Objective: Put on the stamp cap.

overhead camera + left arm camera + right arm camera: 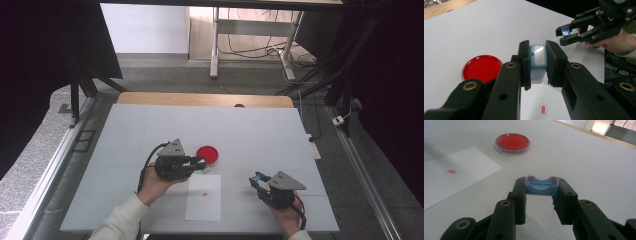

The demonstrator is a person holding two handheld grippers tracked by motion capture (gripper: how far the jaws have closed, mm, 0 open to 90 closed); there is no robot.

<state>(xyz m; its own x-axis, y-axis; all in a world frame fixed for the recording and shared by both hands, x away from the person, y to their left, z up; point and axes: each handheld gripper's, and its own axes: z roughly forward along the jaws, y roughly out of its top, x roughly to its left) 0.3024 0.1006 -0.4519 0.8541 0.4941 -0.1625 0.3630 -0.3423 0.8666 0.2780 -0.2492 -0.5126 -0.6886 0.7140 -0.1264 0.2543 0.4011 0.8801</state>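
Stamp [538,62]: a light-blue and white block, clamped between the jaws of the left claw [201,163]; its pale end face shows in the left gripper view, and it hangs over the far edge of the paper [204,206].
Cap [541,185]: a small blue tray-shaped piece with a hollow inside, pinched between the jaws of the right claw [256,178]; in the left gripper view it sits at that claw's tips, at the far right.
Left claw: closed on the stamp, one pad on each side; in the high view it lies left of centre on the tabletop [150,125], tips pointing right toward the dish [207,154].
Right claw: closed on the cap, held at the near right, well apart from the left claw, tips pointing left.
Dish: round, clear rim, red inside; it rests on the tabletop just beyond the left claw's tips, far of the paper.
Paper: a white sheet lying flat at the near centre, between the two hands.
Mark [204,193]: a small red rectangle printed on the paper, near its middle; in the left gripper view it lies just below the stamp.
Hands: one on each claw, coming in from the near edge; a light sleeve [120,220] covers the left forearm.
Tabletop: a white board over a wooden top whose far edge shows.
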